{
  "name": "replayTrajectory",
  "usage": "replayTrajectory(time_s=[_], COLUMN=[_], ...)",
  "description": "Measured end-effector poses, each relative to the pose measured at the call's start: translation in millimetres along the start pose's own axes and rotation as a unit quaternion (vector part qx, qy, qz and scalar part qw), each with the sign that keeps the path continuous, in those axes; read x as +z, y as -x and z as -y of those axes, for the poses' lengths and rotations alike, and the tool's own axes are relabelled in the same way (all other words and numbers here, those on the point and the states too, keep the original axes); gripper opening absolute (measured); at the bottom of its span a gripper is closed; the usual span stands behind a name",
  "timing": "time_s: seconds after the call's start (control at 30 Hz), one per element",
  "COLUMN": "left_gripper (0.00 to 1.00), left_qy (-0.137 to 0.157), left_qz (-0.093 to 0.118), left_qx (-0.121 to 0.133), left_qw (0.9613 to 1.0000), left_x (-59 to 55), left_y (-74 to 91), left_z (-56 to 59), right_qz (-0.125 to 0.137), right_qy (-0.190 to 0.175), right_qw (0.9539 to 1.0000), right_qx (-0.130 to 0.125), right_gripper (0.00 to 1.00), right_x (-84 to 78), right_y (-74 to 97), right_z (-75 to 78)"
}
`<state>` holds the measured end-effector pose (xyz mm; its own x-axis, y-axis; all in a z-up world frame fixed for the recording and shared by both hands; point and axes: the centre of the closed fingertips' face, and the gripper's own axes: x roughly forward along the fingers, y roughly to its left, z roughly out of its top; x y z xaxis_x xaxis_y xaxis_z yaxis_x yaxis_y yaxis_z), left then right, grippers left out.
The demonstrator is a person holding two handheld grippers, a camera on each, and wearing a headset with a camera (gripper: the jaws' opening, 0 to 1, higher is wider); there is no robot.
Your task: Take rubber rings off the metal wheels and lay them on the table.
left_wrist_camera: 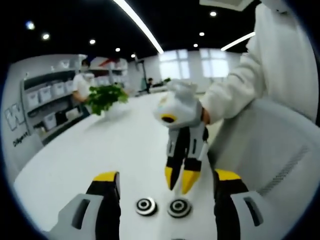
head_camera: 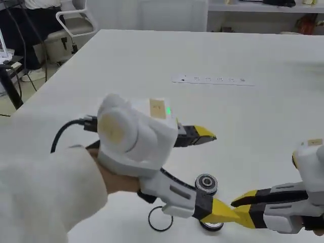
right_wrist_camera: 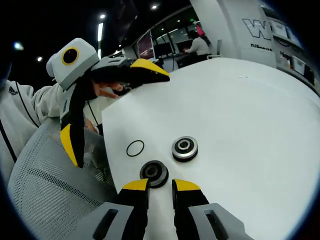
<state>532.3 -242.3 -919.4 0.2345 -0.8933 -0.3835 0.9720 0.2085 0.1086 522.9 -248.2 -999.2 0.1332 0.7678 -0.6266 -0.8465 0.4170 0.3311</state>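
While the left gripper (left_wrist_camera: pixel 166 177) gapes wide, the right gripper (right_wrist_camera: pixel 160 186) has its jaws nearly together, pinching nothing.
Just ahead of its tips lies 1 dark round metal wheel (right_wrist_camera: pixel 154 172), half hidden in the head view. 1 silver-rimmed wheel (right_wrist_camera: pixel 185 148) sits beside it, and 1 thin black rubber ring (right_wrist_camera: pixel 135 148) lies flat on the white table (right_wrist_camera: pixel 240 125).

The wheels (right_wrist_camera: pixel 184 148) gleam like polished metal. The ring (right_wrist_camera: pixel 135 148) looks matt black rubber; the counter (right_wrist_camera: pixel 240 125) smooth white.
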Motion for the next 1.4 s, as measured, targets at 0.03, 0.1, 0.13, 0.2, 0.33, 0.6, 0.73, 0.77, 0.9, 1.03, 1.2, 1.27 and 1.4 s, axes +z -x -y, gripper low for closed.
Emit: replayTrajectory(time_s=[0.03, 0.1, 0.13, 0.2, 0.33, 0.6, 0.73, 0.77, 0.9, 1.03, 1.2, 1.27, 1.4], left_gripper=[0.75, 0.74, 0.72, 0.7, 0.61, 0.4, 0.31, 0.28, 0.25, 0.21, 0.16, 0.16, 0.14], left_qy=[0.006, 0.007, 0.009, 0.026, 0.025, 0.035, 0.038, 0.036, 0.032, 0.036, 0.044, 0.033, 0.032], left_qz=[-0.006, -0.023, -0.026, -0.027, -0.035, -0.039, -0.056, -0.059, -0.072, -0.079, -0.079, -0.08, -0.075], left_qx=[-0.003, -0.011, -0.013, -0.012, -0.014, -0.017, -0.014, -0.016, -0.018, -0.012, -0.014, -0.015, -0.016], left_qw=[1.0, 0.9997, 0.9995, 0.9992, 0.999, 0.9985, 0.9976, 0.9975, 0.9967, 0.9962, 0.9958, 0.9962, 0.9966], left_x=[-8.6, -22.5, -26.9, -33.9, -43.1, -50.8, -60.8, -63.4, -71.3, -75.4, -77.5, -77.3, -76.7], left_y=[-2.1, -4.1, -5.0, -7.2, -10.6, -17.3, -20.6, -21.5, -22.8, -22.8, -21.6, -21.5, -21.5], left_z=[3.6, 8.4, 9.2, 9.6, 11.1, 15.2, 15.2, 16.3, 17.7, 15.0, 15.2, 15.0, 16.1], right_qz=[-0.003, -0.009, -0.011, -0.016, -0.019, -0.031, -0.027, -0.027, -0.033, -0.039, -0.041, -0.042, -0.041], right_qy=[0.001, 0.002, 0.002, 0.006, 0.01, 0.039, 0.044, 0.046, 0.058, 0.062, 0.068, 0.068, 0.071], right_qw=[1.0, 1.0, 0.9999, 0.9998, 0.9997, 0.9987, 0.9986, 0.9986, 0.9977, 0.9972, 0.9968, 0.9967, 0.9965], right_qx=[0.002, 0.003, 0.003, 0.005, 0.008, 0.01, 0.008, 0.008, 0.01, 0.012, 0.013, 0.015, 0.014], right_gripper=[0.15, 0.16, 0.16, 0.17, 0.18, 0.2, 0.21, 0.21, 0.21, 0.2, 0.2, 0.2, 0.21], right_x=[-1.4, -4.7, -5.4, -8.2, -10.2, -14.1, -12.7, -12.7, -15.9, -17.9, -18.6, -19.3, -18.2], right_y=[-0.7, -1.6, -1.8, -2.9, -4.7, -8.3, -8.6, -8.9, -11.0, -12.3, -13.8, -14.7, -15.4], right_z=[-0.3, 0.2, 0.2, 0.8, -0.3, -2.8, -2.0, -2.2, -4.1, -4.9, -5.7, -6.6, -7.0])
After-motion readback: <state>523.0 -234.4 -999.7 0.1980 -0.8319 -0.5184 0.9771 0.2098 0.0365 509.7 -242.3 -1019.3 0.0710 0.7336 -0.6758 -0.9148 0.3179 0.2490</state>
